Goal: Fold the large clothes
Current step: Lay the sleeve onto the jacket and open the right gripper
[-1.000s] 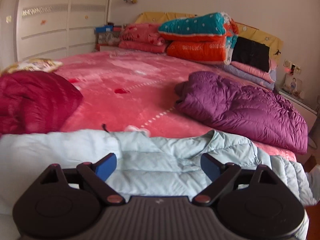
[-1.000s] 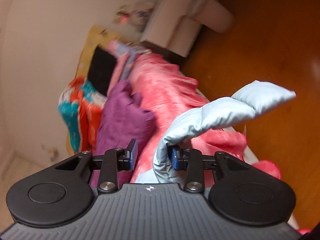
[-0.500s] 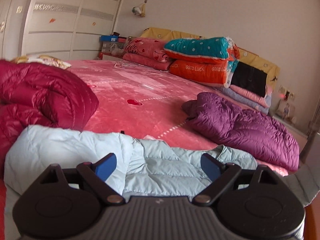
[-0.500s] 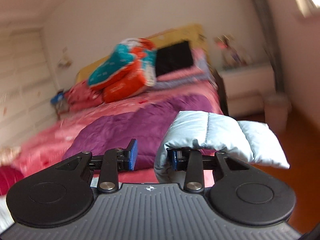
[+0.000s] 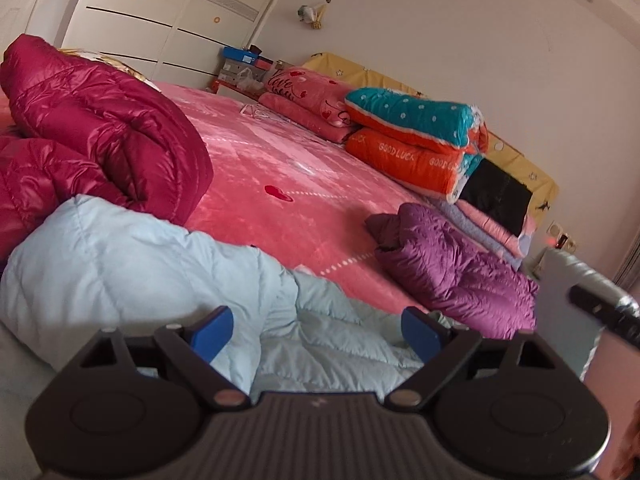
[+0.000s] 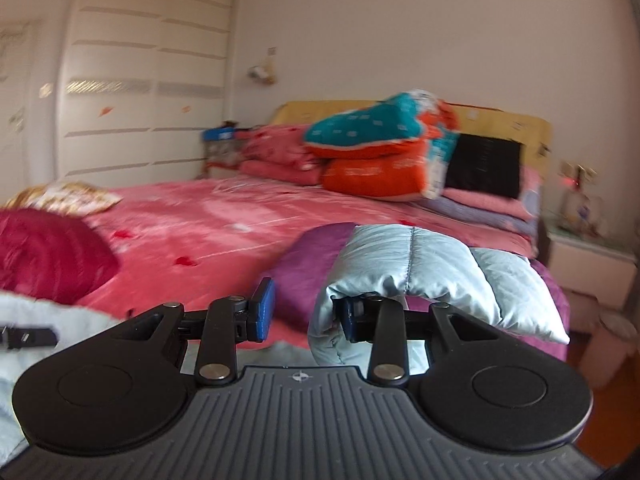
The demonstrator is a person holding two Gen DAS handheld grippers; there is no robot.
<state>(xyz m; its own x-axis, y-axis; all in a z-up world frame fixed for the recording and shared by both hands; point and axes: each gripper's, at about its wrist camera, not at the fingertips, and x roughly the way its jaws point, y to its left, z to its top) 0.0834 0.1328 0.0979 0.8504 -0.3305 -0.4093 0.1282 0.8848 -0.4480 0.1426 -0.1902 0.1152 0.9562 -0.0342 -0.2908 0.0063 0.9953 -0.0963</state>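
- We see the pale blue padded jacket (image 5: 120, 272) spread on the near edge of the bed (image 5: 280, 168), its body bunched under our left tongs (image 5: 316, 330).
- Our left tongs stand wide open just above the jacket, with nothing pressed between the blue pads (image 5: 212, 330).
- The jacket's sleeve (image 6: 424, 264) is draped over one finger of our right tongs (image 6: 304, 316); they are partly open, with a clear gap to the other pad (image 6: 264, 308), so the sleeve hangs hooked rather than pinched.
- Left of the jacket on the bed lies a crimson jacket (image 5: 100, 128).
- Beyond the jacket, to the right, lies a purple jacket (image 5: 452, 272).
- At the head of the bed, folded quilts (image 5: 416, 136) are stacked.
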